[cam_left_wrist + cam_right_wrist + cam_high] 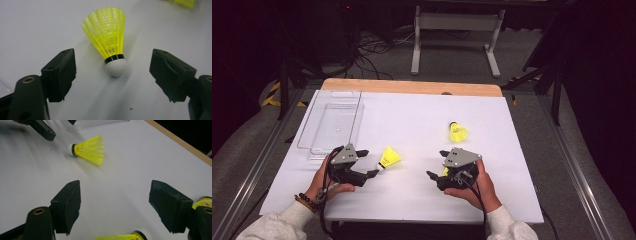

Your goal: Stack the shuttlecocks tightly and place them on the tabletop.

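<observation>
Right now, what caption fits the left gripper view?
Open left gripper lined up on a yellow shuttlecock.

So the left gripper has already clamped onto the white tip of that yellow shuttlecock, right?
Not yet. In the left gripper view the left gripper is open: its jaws stand on either side of the yellow shuttlecock, apart from its white tip.

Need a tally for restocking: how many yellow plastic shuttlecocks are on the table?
3 yellow plastic shuttlecocks: one at the left gripper's open jaws; one farther back on the white table, right of centre; one beside the right gripper, partly hidden. Others could hide beneath the grippers.
</observation>
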